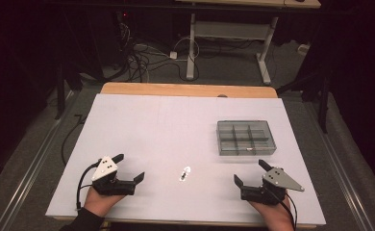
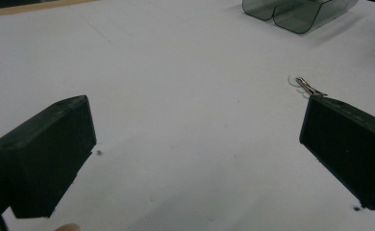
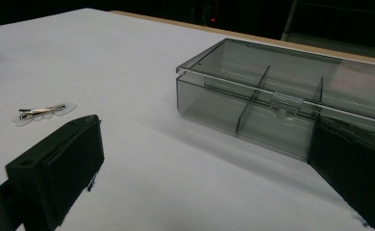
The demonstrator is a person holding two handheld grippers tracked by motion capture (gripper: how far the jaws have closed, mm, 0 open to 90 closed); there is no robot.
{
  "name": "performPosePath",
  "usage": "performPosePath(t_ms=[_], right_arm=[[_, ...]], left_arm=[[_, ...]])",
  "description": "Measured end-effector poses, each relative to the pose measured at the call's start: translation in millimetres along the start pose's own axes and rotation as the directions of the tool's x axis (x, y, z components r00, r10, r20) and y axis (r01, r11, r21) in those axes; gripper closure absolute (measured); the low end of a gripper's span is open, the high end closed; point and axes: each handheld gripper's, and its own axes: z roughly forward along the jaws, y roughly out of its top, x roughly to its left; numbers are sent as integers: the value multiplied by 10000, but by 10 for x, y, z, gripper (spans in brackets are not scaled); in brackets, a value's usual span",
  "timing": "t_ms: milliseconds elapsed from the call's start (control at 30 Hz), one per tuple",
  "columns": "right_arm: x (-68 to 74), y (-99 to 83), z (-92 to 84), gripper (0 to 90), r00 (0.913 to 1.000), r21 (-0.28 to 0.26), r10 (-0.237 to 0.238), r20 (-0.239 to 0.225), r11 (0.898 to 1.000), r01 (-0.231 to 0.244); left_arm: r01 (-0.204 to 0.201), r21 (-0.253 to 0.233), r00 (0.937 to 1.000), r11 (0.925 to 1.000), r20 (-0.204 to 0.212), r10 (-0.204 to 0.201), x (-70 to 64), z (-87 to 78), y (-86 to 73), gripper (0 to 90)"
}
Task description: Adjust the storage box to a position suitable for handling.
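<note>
Two grippers rest at the near edge of a white sheet (image 1: 176,120) that covers nearly all of a wooden table (image 1: 185,89); only a strip of wood shows along the far edge. Around the table the room is dark. Grey floor (image 1: 281,62) lies beyond it, with a tangle of cables (image 1: 142,60) at left and the white legs of a second desk (image 1: 233,33) behind. Metal rails run along the floor at both sides.

On the sheet, right of centre, stands a smoky clear box (image 1: 246,137) with dividers, its lid shut and latched at the front, as the right gripper view shows (image 3: 281,103). Nearer the person, about midway between the grippers, lies a small metal clip (image 1: 185,173) on a pale backing, touching nothing else and well apart from the box.

The left gripper (image 1: 129,168) sits low on the sheet with jaws spread wide and nothing between them; its own view shows the clip (image 2: 310,88) just past the right jaw. The right gripper (image 1: 249,173) likewise stands wide apart and empty, the clip (image 3: 41,112) off to its left.
</note>
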Motion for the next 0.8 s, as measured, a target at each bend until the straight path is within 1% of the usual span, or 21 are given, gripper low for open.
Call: performPosePath(t_ms=[100, 167, 467, 567, 800], right_arm=[[-1, -3, -8, 3, 10000, 29, -70, 54, 10000, 69], [-3, 0, -16, 2, 10000, 11, 4, 48, 10000, -4], [14, 0, -9, 3, 9999, 41, -136, 23, 9999, 136], [10, 3, -4, 3, 9999, 48, -169, 16, 9998, 169], [14, 0, 5, 3, 9998, 94, -200, 9, 9998, 200]], left_arm=[[-102, -24, 9999, 9999, 60, 102, -16, 13, 9, 0], [-127, -2, 9999, 9999, 74, 127, -20, 15, 8, 0], [-34, -58, 10000, 10000, 49, 34, -5, -4, 15, 0], [-60, -16, 9999, 10000, 85, 60, 1, -7, 12, 0], [-21, -12, 10000, 10000, -62, 21, 19, -13, 4, 0]])
